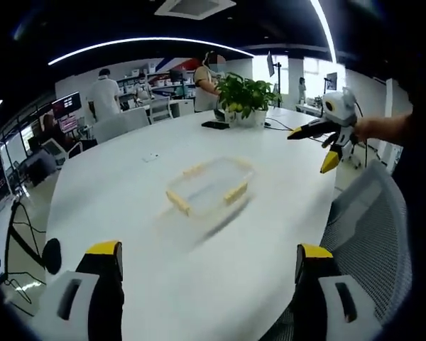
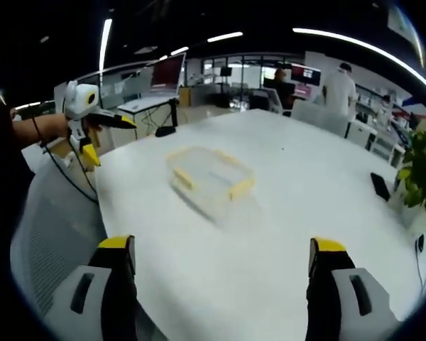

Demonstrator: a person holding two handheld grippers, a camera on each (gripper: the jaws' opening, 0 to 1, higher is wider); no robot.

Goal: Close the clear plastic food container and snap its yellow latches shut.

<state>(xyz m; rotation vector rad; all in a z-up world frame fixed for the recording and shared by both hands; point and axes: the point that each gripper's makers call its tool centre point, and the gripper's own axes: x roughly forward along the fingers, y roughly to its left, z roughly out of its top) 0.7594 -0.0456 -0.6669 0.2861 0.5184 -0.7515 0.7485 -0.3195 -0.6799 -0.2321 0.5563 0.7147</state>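
Left tool (image 1: 209, 273), jaws wide and empty, faces the clear container (image 1: 211, 186) lying mid-counter (image 1: 128, 177), well apart. It is probably light, thin-walled and slippery, likely to skid when pushed; pressing at the yellow latches (image 1: 235, 192) seems best. Right tool (image 2: 224, 273) is likewise wide and empty.

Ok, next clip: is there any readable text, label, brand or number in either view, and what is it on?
No legible text in either view.
Monitors at the left of the left gripper view: lit, content too blurred to read.
Screens at the back of the right gripper view: too small to read.
Container on the table: no label visible.
Phone on the table: dark, nothing readable.
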